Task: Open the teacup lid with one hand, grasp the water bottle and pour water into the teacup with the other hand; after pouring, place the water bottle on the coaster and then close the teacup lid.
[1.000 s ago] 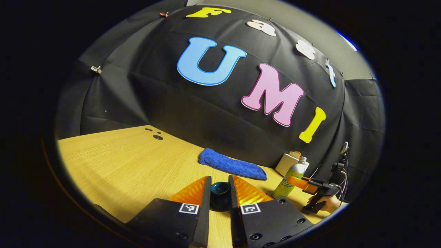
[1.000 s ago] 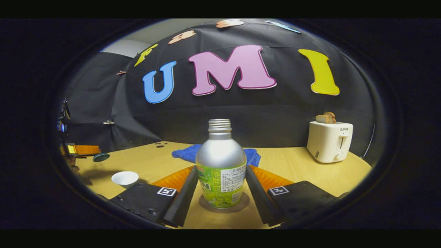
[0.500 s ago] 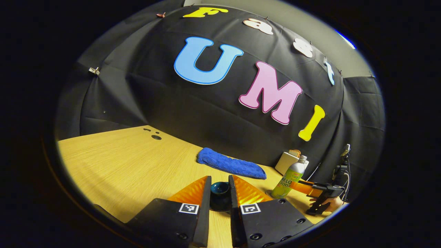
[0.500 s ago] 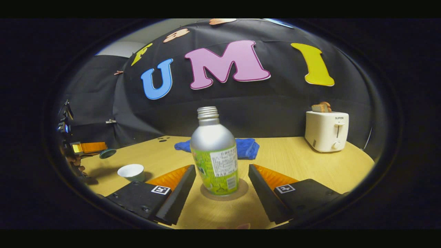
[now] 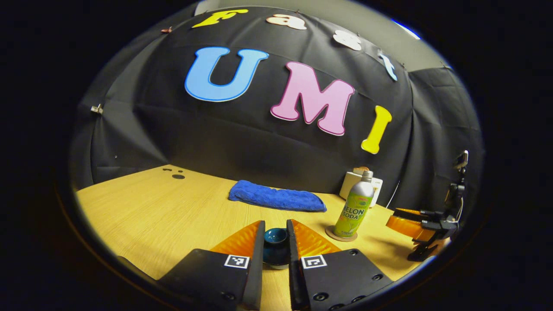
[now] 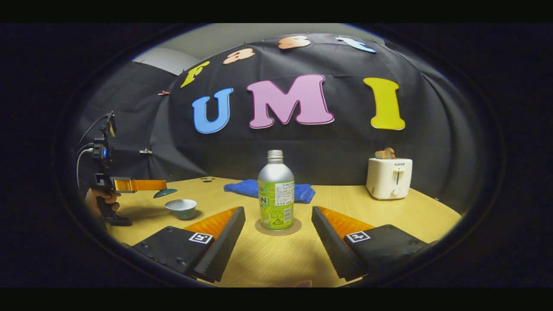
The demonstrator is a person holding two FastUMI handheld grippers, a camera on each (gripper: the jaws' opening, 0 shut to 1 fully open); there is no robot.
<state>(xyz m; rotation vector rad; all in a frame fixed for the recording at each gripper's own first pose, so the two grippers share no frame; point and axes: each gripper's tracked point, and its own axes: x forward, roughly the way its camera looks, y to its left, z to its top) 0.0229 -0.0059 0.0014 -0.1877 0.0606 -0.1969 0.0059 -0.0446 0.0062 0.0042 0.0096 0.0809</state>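
Note:
A silver bottle with a green label (image 6: 276,194) stands upright on a round brown coaster (image 6: 278,228). My right gripper (image 6: 277,211) is open, drawn back from the bottle, one finger on each side without touching it. My left gripper (image 5: 275,223) is shut on the dark teal teacup lid (image 5: 275,248). In the right gripper view the left gripper (image 6: 138,185) holds that lid (image 6: 165,193) up and to the left of the open pale teacup (image 6: 181,208). In the left gripper view the bottle (image 5: 356,209) and the right gripper (image 5: 410,222) are at the right.
A folded blue towel (image 6: 268,190) lies behind the bottle near the wall. A white toaster (image 6: 389,177) with toast in it stands at the back right. A hand (image 6: 100,199) grips the left gripper's handle. The wooden table (image 5: 142,211) spreads left.
My right gripper opened, released the bottle on the coaster and pulled back. The left gripper kept hold of the lid and turned to the right.

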